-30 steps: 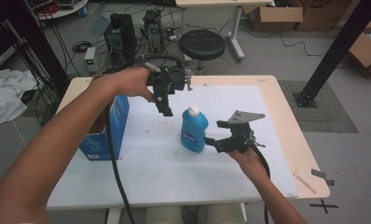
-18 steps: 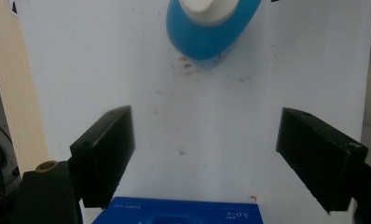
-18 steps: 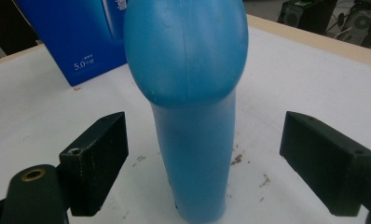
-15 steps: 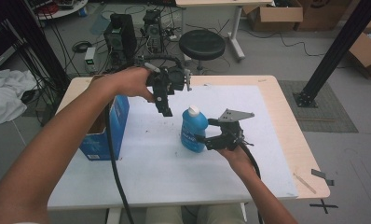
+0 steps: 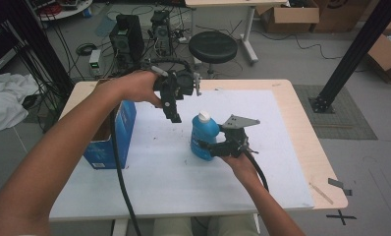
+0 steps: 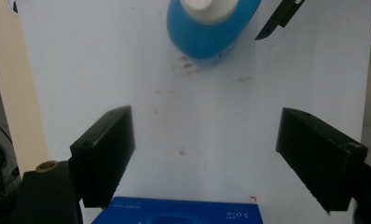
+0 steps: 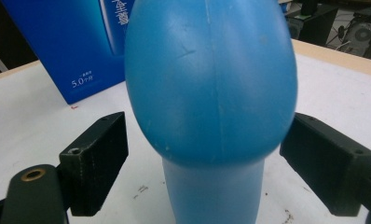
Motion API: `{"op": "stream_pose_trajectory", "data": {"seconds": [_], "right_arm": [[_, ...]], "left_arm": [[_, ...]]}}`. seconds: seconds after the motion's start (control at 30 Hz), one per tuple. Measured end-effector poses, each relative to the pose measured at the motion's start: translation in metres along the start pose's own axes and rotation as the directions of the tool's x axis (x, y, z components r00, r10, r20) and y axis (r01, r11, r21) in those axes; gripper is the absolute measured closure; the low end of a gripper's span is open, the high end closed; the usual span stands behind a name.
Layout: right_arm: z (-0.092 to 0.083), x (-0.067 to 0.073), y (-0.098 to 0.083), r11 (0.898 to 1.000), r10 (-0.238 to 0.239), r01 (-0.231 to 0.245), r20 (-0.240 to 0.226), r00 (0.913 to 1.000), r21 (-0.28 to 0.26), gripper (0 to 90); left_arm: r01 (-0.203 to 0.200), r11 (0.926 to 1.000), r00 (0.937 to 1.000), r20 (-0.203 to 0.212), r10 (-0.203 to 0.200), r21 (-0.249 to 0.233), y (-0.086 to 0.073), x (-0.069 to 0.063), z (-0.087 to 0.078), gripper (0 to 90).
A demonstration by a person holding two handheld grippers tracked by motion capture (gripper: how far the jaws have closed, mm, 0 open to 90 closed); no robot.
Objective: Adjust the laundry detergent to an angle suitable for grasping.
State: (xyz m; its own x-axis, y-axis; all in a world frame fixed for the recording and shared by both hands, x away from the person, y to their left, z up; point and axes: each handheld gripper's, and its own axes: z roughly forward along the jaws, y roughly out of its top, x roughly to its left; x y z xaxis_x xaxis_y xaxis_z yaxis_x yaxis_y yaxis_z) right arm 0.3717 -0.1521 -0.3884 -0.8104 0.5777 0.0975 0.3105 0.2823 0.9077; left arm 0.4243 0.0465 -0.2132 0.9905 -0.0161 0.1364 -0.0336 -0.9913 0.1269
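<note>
A blue bottle [image 5: 203, 136] with a white cap [image 5: 204, 117] stands upright near the middle of the white mat [image 5: 282, 128]. My right gripper [image 5: 204, 147] comes in from the right at table height, open, with its jaws on either side of the bottle's lower body. In the right gripper view the bottle [image 7: 211, 79] bulges between the two black fingers [image 7: 97, 163] of the right gripper [image 7: 207, 133], and I cannot tell whether they touch it. My left gripper [image 5: 174, 116] hangs above the mat just left of the bottle, pointing down. The left gripper [image 6: 204, 128] is open and empty, with the bottle [image 6: 211, 32] seen from above.
A blue carton [image 5: 110, 135] stands at the mat's left edge, also seen as the blue carton [image 6: 174, 213] and the blue carton [image 7: 76, 42]. The left gripper's cable [image 5: 120, 177] trails across the front left. A black stool [image 5: 213, 47] and computer towers stand beyond the table's far edge.
My right gripper has slid left along the table until its jaws straddle the bottle. The left gripper has stayed hovering in place.
</note>
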Motion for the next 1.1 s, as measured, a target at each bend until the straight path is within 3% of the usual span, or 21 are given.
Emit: {"op": "stream_pose_trajectory", "data": {"seconds": [0.5, 1.1], "right_arm": [[0.010, -0.001, -0.002, 1.000, 0.022, -0.022, 0.027, 0.9994, -0.010, 15.3], [0.011, -0.002, -0.002, 0.999, 0.028, -0.027, 0.036, 0.9990, -0.018, 24.0]], "left_arm": [[0.006, 1.0000, 1.0000, 0.000, -0.006, -0.004, -0.001, 0.002, 0.000, 20.3], [0.009, 0.9999, 1.0000, -0.002, -0.009, -0.011, -0.001, 0.002, 0.000, 21.9]]}}
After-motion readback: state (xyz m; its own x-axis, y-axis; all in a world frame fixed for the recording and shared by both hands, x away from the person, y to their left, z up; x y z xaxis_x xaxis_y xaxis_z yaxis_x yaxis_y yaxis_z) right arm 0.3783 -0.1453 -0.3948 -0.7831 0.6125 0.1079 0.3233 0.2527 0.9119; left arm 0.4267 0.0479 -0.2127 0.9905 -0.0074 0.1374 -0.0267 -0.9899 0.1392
